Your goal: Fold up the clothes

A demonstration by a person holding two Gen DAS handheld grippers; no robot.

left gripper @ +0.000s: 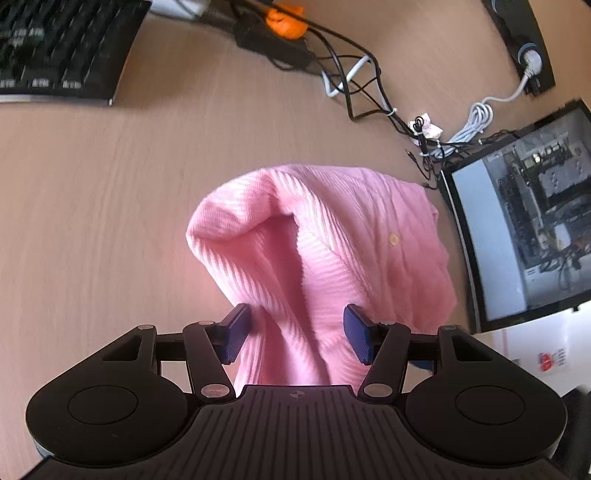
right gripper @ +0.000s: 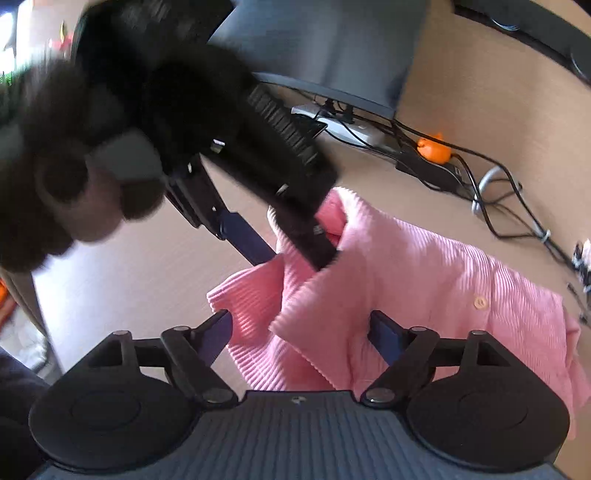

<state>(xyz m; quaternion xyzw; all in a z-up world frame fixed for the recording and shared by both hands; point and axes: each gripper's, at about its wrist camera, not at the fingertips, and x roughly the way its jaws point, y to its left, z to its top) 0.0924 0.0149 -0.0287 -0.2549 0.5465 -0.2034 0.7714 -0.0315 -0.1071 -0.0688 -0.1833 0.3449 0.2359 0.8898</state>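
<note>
A pink ribbed shirt (left gripper: 332, 229) with a small pale button (left gripper: 393, 239) rises in a bunched hump off the wooden desk (left gripper: 92, 203). My left gripper (left gripper: 297, 332) has its blue pads pressed against a thick fold of it on both sides. In the right wrist view the same shirt (right gripper: 424, 277) hangs lifted, with the left gripper (right gripper: 295, 254) and a dark-gloved hand (right gripper: 74, 155) reaching in from the upper left. My right gripper (right gripper: 301, 328) stands wide open. A loose flap of the shirt lies between its fingers without being pinched.
A black keyboard (left gripper: 55, 48) lies at the far left and a monitor (left gripper: 524, 221) stands at the right. Tangled cables (left gripper: 369, 92), a power strip (left gripper: 528, 55) and an orange object (left gripper: 286, 22) line the back. A second monitor (right gripper: 325, 48) stands behind the shirt.
</note>
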